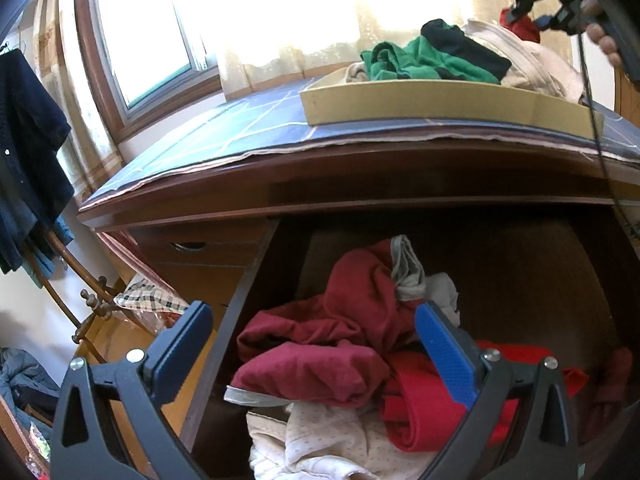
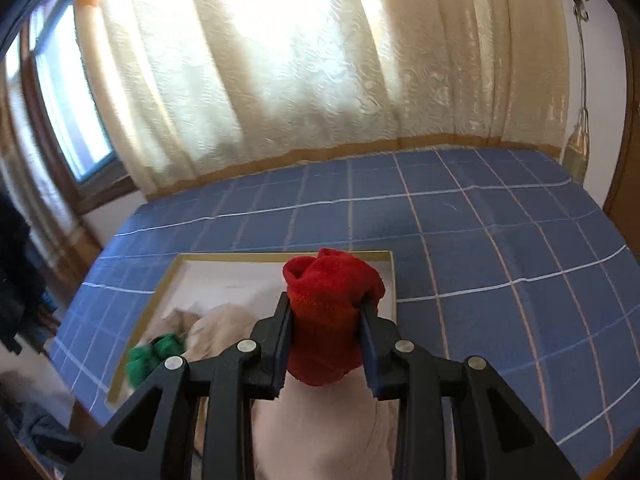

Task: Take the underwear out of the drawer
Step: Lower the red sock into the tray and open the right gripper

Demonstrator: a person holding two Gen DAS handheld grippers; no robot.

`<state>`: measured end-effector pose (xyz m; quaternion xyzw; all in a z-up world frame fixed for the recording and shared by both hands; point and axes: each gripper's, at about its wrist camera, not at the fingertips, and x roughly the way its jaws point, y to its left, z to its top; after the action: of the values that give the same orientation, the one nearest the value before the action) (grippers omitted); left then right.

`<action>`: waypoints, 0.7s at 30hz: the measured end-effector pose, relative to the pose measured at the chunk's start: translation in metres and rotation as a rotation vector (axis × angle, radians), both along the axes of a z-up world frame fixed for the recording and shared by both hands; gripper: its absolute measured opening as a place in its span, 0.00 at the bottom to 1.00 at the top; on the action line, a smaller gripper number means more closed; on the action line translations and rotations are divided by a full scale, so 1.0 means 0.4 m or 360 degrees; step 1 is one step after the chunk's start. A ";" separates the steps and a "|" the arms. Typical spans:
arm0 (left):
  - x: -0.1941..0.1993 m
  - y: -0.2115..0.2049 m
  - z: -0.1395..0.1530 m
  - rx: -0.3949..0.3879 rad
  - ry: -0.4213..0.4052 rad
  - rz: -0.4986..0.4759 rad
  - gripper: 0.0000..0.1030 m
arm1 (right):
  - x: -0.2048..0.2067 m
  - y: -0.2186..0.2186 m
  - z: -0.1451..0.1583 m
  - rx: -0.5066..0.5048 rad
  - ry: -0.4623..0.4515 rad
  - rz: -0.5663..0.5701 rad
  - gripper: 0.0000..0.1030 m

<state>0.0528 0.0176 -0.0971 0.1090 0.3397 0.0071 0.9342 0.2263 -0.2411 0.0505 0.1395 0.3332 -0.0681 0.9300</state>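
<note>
My right gripper is clenched on a bunched red underwear, in the lower middle of the right wrist view, above the shallow box on the blue checked cloth. My left gripper is released, jaws wide, over the open drawer, where dark red clothes lie in the lower middle.
</note>
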 end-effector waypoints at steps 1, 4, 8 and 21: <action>0.000 0.000 0.000 0.0001 0.0001 0.0001 1.00 | 0.019 -0.007 -0.008 0.0009 0.0022 -0.0017 0.32; 0.005 -0.002 -0.001 0.0021 0.0002 -0.0013 1.00 | 0.063 -0.019 -0.025 -0.0033 0.0056 -0.0046 0.32; 0.006 -0.002 -0.002 0.0015 0.0007 -0.0010 1.00 | 0.114 -0.033 -0.055 -0.0026 0.0117 -0.0112 0.32; 0.009 -0.003 -0.003 0.0020 0.0031 -0.0002 1.00 | 0.211 -0.064 -0.111 -0.0062 0.0251 -0.0155 0.32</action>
<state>0.0565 0.0164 -0.0983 0.1151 0.3486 0.0077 0.9301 0.3106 -0.2667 0.0059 0.1316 0.3968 -0.1306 0.8990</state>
